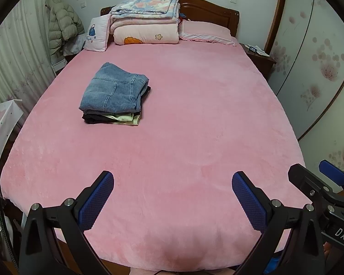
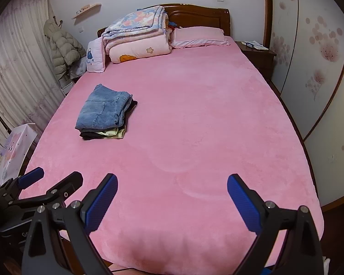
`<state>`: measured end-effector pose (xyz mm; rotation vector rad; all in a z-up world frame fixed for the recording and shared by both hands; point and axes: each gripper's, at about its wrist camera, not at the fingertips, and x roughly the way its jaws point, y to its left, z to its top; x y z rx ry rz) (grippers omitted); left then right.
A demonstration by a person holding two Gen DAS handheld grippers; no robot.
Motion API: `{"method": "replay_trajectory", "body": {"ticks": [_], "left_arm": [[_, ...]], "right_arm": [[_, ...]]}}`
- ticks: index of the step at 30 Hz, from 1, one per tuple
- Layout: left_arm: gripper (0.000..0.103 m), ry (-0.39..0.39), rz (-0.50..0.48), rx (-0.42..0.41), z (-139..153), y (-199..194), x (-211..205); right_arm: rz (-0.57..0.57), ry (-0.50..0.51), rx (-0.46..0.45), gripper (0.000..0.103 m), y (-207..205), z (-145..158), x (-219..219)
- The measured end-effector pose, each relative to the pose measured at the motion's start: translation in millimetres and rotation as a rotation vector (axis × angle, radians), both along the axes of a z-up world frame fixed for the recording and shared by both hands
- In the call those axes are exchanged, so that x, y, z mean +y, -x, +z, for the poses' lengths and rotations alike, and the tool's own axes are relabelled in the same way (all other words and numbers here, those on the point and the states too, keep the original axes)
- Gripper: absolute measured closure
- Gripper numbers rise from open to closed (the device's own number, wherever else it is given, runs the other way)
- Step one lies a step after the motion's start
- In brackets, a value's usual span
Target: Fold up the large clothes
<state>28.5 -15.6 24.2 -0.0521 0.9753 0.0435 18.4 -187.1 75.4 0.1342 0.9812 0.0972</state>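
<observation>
A stack of folded clothes (image 1: 113, 94), blue denim on top with dark and pale yellow pieces under it, lies on the left half of the pink bed (image 1: 195, 119); it also shows in the right wrist view (image 2: 104, 112). My left gripper (image 1: 173, 183) is open and empty above the foot of the bed. My right gripper (image 2: 172, 183) is open and empty beside it, to the right. The right gripper also shows in the left wrist view (image 1: 314, 171), and the left gripper also shows in the right wrist view (image 2: 55, 176).
Folded quilts (image 1: 146, 20), a small cushion (image 1: 96, 34) and a pink pillow (image 1: 206, 33) lie at the wooden headboard. A nightstand (image 1: 259, 56) stands at the right, a puffy coat (image 1: 62, 23) and curtains at the left, a paper bag (image 2: 16, 151) on the floor.
</observation>
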Motion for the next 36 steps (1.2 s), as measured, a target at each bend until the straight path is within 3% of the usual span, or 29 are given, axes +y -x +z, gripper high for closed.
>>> {"method": "replay_trajectory", "body": {"ticks": [36], "left_arm": [[0.001, -0.01, -0.026, 0.025, 0.1, -10.1, 3.7]], "right_arm": [[-0.015, 0.014, 0.016, 0.006, -11.4, -10.5, -17.3]]}}
